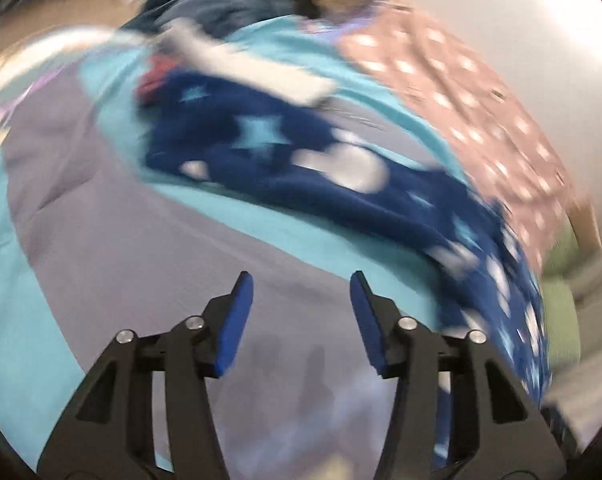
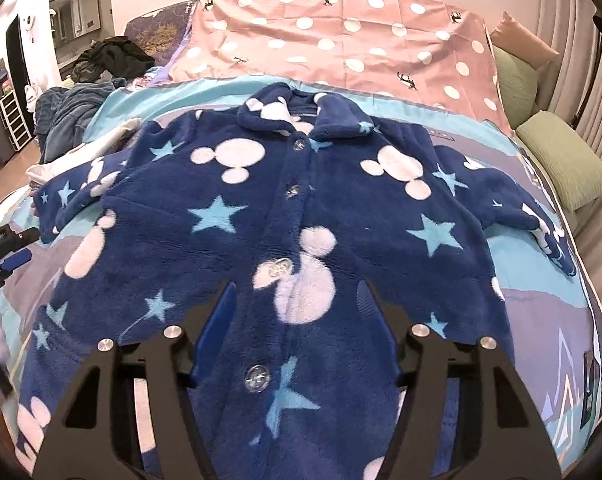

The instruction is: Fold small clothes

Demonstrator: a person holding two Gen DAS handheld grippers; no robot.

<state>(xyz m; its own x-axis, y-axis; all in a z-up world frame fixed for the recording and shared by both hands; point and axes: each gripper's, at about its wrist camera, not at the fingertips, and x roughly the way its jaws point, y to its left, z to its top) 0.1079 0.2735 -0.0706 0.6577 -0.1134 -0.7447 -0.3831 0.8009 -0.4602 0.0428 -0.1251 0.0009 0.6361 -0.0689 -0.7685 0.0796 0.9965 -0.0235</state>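
A dark blue fleece jacket with white mouse heads, light blue stars and clear buttons lies front-up and spread flat on the bed, sleeves out to both sides. My right gripper is open and empty, just above its lower front near the button line. My left gripper is open and empty over the purple and teal bedspread, beside the jacket's left sleeve; this view is blurred. The left gripper also shows at the left edge of the right wrist view.
A pink polka-dot cloth lies at the head of the bed. Green pillows line the right side. A white garment and a dark blue-grey blanket lie at the left. Floor and shelves are beyond.
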